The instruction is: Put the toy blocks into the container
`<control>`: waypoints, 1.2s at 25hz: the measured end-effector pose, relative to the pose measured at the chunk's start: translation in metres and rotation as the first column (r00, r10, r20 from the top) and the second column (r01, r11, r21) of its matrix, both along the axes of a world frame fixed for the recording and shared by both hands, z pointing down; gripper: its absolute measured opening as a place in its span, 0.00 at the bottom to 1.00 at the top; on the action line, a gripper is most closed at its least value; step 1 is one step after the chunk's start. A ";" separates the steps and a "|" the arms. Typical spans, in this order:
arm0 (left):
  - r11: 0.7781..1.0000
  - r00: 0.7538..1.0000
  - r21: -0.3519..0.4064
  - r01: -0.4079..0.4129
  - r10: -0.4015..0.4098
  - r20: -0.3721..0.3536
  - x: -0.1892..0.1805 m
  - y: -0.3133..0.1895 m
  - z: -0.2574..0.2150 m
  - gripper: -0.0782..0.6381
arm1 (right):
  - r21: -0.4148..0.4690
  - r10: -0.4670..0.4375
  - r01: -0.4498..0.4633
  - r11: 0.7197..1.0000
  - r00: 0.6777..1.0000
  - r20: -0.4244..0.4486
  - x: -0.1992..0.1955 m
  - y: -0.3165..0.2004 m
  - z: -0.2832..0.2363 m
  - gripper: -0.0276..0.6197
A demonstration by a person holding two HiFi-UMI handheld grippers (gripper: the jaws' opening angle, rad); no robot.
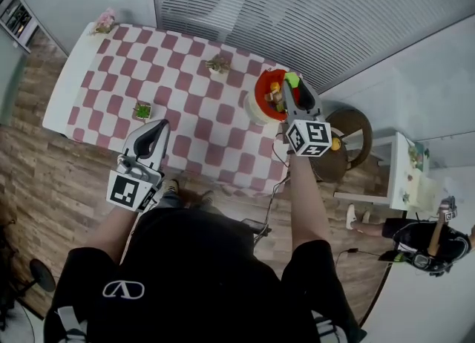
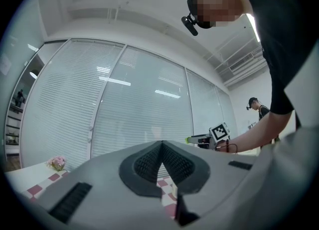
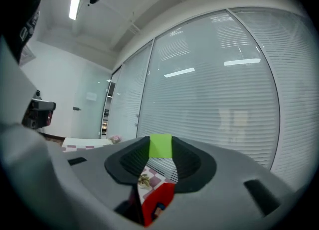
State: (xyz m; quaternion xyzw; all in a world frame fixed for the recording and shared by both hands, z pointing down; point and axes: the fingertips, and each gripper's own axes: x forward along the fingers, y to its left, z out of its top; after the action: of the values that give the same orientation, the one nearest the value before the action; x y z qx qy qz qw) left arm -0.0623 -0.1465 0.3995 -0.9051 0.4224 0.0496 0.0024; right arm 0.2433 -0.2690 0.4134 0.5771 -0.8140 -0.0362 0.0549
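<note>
Lime-green toy block (image 3: 160,144), squarish, long axis unclear, pinched by the right hand-held gripper (image 3: 160,150) in narrow jaws above the round red container (image 1: 267,90); left hand-held gripper (image 2: 161,147) closed, empty.

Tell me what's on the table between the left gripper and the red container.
Nothing: head view shows only bare checkered cloth between left gripper and red container.

Bright, even light filling room. Ceiling strip (image 3: 76,8) glowing; lamp reflections glaring on glass (image 3: 209,104). Fisheye bending lines, corners blackening in gripper views. Tabletop (image 1: 193,104) showing only faint shadows.
</note>
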 end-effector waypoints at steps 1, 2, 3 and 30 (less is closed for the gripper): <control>1.000 1.000 -0.006 -0.002 0.002 0.005 0.000 0.001 0.002 0.12 | -0.007 0.021 -0.021 1.000 1.000 0.002 0.010 -0.003 0.003 0.27; 1.000 1.000 -0.009 -0.002 0.002 0.007 0.000 0.001 0.004 0.12 | -0.014 0.040 -0.040 0.999 0.999 0.003 0.020 -0.006 0.006 0.27; 1.000 1.000 -0.010 -0.002 0.002 0.009 0.000 0.001 0.004 0.12 | -0.023 0.057 -0.057 0.998 0.998 0.004 0.028 -0.009 0.010 0.27; 1.000 0.999 -0.018 0.012 -0.011 0.046 0.000 -0.003 0.008 0.12 | -0.352 0.196 -0.182 0.918 0.981 0.002 0.087 -0.050 0.143 0.27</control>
State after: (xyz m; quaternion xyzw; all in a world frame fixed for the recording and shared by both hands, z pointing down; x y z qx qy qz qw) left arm -0.0620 -0.1498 0.4077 -0.9035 0.4279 0.0251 0.0040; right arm 0.3308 -0.3194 0.5566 0.6345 -0.7488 0.1255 0.1448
